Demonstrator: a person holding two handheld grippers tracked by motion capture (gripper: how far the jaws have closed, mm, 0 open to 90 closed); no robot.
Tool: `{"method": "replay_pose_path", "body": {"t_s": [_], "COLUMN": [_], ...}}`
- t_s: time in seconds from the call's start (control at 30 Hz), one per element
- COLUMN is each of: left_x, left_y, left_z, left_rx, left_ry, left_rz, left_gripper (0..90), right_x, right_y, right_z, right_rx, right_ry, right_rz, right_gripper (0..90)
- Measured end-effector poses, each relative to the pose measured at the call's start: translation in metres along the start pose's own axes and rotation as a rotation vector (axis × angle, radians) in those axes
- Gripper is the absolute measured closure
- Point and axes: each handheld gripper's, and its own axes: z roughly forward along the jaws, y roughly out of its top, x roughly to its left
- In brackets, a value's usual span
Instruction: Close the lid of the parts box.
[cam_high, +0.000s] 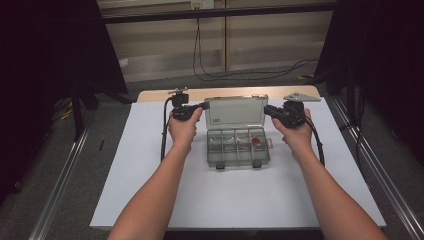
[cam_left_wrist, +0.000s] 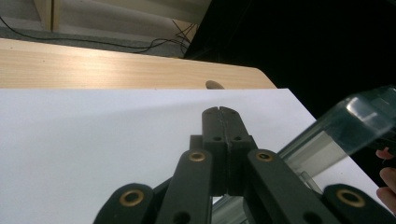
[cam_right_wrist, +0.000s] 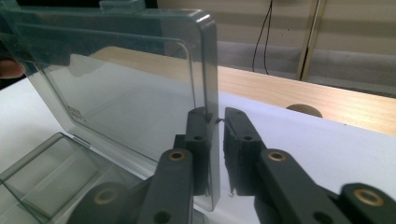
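A clear plastic compartment box (cam_high: 238, 150) lies on the white table top (cam_high: 150, 170), its lid (cam_high: 236, 112) standing upright at the back. One compartment holds a small red item (cam_high: 256, 140). My left gripper (cam_high: 205, 105) points at the lid's left edge; in the left gripper view its jaws (cam_left_wrist: 219, 111) are pressed together with nothing between them, and the lid (cam_left_wrist: 355, 121) stands off to the right. My right gripper (cam_high: 266, 108) straddles the lid's right edge (cam_right_wrist: 211, 70). Its jaws (cam_right_wrist: 215, 114) stand slightly apart, with a gap between the lid and one pad.
A wooden strip (cam_high: 230, 93) runs along the table's far edge, with cables (cam_high: 210, 75) on the floor beyond it. Metal rails (cam_high: 65, 180) flank the table. Both forearms come in from the bottom.
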Motion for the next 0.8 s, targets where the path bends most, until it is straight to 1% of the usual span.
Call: {"method": "replay_pose_path", "body": {"t_s": [0.07,0.13,0.17,0.2,0.23,0.27,0.33,0.4,0.5,0.53,0.6,0.67,0.77,0.8], "left_x": [-0.002,-0.001,-0.002,-0.003,-0.003,-0.003,-0.004,-0.004,-0.005,-0.005,-0.006,-0.006,-0.005,-0.005], "left_y": [0.000,0.000,0.000,-0.001,-0.001,-0.001,-0.001,-0.001,-0.001,0.000,0.000,0.000,0.000,0.000], "left_z": [0.001,0.000,0.000,0.001,0.001,0.001,0.001,0.000,0.000,0.000,0.000,0.000,0.000,0.000], "left_rx": [-0.008,0.002,0.002,-0.001,-0.002,-0.004,0.001,0.009,0.010,0.015,0.011,0.002,0.005,0.004], "left_ry": [-0.003,-0.003,-0.001,-0.011,-0.004,-0.005,-0.005,0.000,0.004,0.008,0.011,0.013,0.012,0.012], "left_rz": [-0.003,0.012,0.014,0.006,0.012,0.012,0.018,0.034,0.041,0.043,0.046,0.037,0.045,0.044], "left_gripper": [90.0,90.0,90.0,90.0,90.0,90.0,90.0,90.0,90.0,90.0,90.0,90.0,90.0,90.0], "right_x": [-0.002,-0.004,-0.005,-0.005,-0.006,-0.006,-0.008,-0.008,-0.009,-0.009,-0.010,-0.011,-0.013,-0.015], "right_y": [0.000,0.000,0.000,0.000,0.000,0.001,0.001,0.001,0.001,0.001,0.001,0.001,0.001,0.001], "right_z": [-0.001,-0.003,-0.004,-0.005,-0.006,-0.007,-0.010,-0.011,-0.013,-0.013,-0.015,-0.017,-0.019,-0.020], "right_rx": [0.002,0.004,0.007,0.007,0.005,0.002,-0.001,-0.002,-0.003,-0.007,-0.016,-0.029,-0.038,-0.038], "right_ry": [0.007,0.024,0.025,0.027,0.041,0.042,0.053,0.058,0.068,0.074,0.080,0.092,0.089,0.087], "right_rz": [0.012,0.008,0.005,0.003,-0.001,-0.006,0.003,0.006,-0.001,-0.002,-0.001,0.005,0.019,0.016], "right_gripper": [74.7,73.2,72.1,71.6,71.0,70.2,68.9,68.4,68.0,67.9,67.1,66.5,65.7,65.7]}}
